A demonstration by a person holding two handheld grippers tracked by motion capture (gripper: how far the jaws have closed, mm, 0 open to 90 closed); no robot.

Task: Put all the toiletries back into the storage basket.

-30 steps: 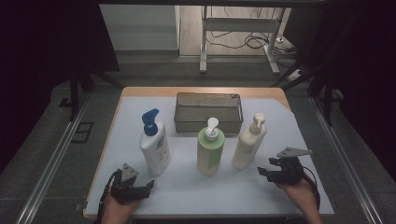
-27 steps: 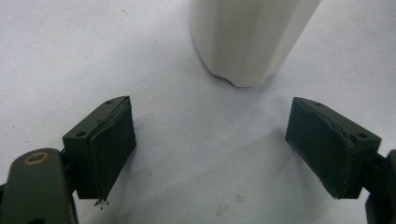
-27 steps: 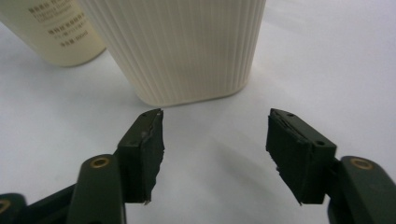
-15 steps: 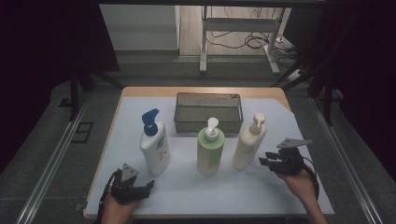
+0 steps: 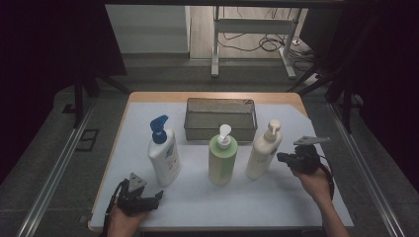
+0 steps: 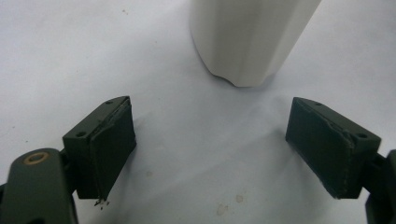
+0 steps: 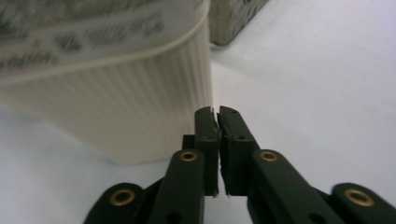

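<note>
Three pump bottles stand in a row on the white table top: a white one with a blue pump [image 5: 164, 157], a green one [image 5: 222, 160] and a cream one [image 5: 263, 150]. My right gripper [image 5: 280, 158] hovers just right of the cream bottle [image 7: 107, 93]. Its jaws have just been closing and now stand shut [image 7: 217, 116] with nothing between them, tips close beside the bottle's ribbed side. My left gripper [image 5: 155, 197] rests at the front left, open [image 6: 233, 149] and empty, facing the base of the white bottle [image 6: 252, 37] a short way ahead.
A grey mesh basket [image 5: 221, 118] sits behind the bottles at the table's far middle; its corner [image 7: 233, 18] shows behind the cream bottle. The table's front edge runs just below both hands. Dark floor and rails surround the table.
The right gripper has moved away from the person and leftward to the cream bottle, and its jaws have closed from open to shut. The left gripper has stayed put.
</note>
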